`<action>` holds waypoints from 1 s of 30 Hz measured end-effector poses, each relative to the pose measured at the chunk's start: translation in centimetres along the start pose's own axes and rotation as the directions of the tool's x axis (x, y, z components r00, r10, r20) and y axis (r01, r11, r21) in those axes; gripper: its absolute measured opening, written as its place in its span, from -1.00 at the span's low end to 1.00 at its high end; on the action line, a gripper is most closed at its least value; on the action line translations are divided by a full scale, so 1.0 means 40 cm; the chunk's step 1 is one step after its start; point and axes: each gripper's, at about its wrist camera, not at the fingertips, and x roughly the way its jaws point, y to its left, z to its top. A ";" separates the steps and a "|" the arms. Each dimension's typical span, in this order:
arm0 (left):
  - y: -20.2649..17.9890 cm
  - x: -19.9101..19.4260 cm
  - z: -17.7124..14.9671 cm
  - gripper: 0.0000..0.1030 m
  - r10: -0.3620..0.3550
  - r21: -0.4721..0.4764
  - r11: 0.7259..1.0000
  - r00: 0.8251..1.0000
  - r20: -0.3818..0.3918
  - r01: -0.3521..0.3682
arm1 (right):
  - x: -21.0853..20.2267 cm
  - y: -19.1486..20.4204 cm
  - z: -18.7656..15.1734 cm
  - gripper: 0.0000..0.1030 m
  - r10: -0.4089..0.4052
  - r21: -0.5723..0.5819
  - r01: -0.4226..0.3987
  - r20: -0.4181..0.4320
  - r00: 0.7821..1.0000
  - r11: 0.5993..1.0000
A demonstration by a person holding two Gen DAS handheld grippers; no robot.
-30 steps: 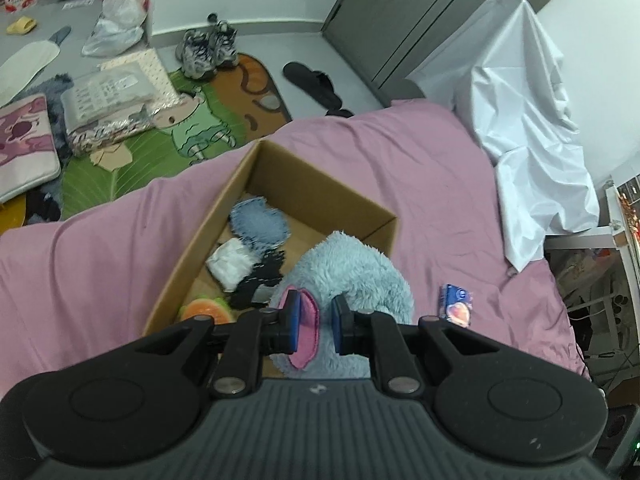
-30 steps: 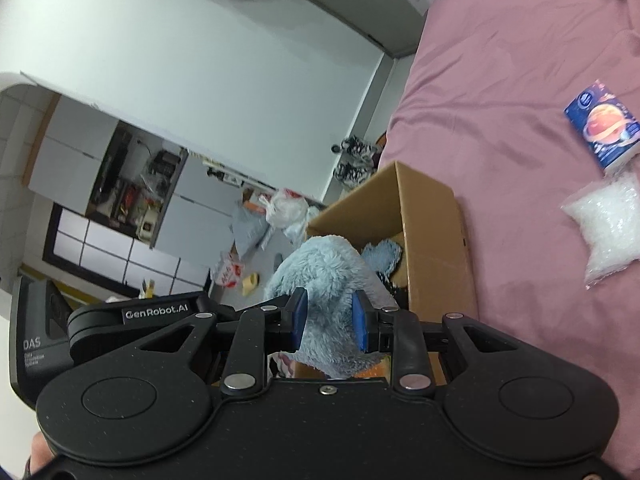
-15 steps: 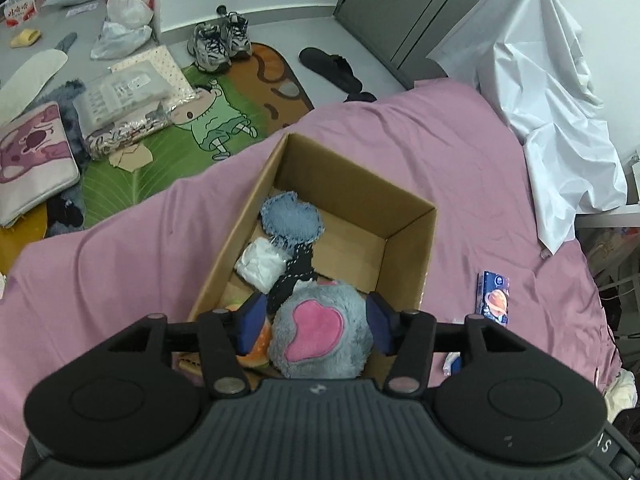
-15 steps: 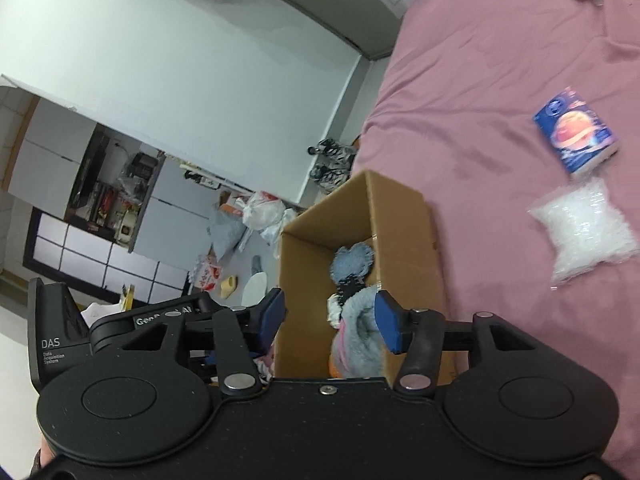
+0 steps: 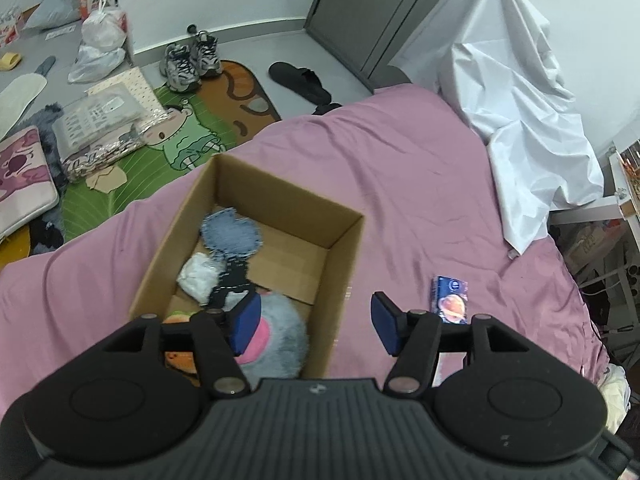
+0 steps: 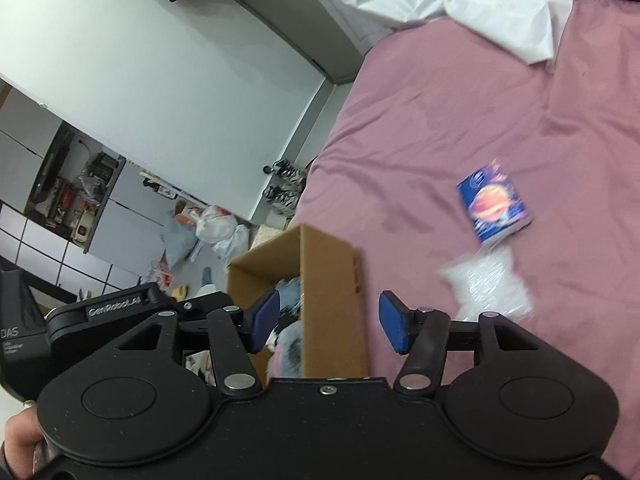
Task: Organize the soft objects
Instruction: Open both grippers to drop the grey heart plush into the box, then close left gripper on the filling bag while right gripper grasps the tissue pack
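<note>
Both grippers, left [image 5: 314, 322] and right [image 6: 328, 326], are opening with nothing between their jaws, hovering over a cardboard box [image 5: 344, 264] on the pink bed [image 5: 400, 168], the blue plush toy [image 5: 280, 340] lying inside it.

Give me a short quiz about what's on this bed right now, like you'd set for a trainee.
1. True or false: the grey-blue plush toy lies inside the cardboard box.
2. Which thing lies on the pink bedsheet outside the box? A) the blue packet B) the white soft bundle C) the round denim patch
3. Fill in: the left gripper and the right gripper each hold ____.

Key:
1. True.
2. A. A clear plastic bag lies beside the packet; the bundle and the patch are in the box.
3. Nothing. Both sets of jaws are opening, with nothing pressed between the pads.
</note>
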 end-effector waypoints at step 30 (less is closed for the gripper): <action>-0.251 0.219 -0.151 0.24 0.064 0.017 0.998 0.993 -0.098 -0.062 | 0.042 -0.224 0.147 0.21 -0.118 0.015 0.119 -0.065 0.991 0.993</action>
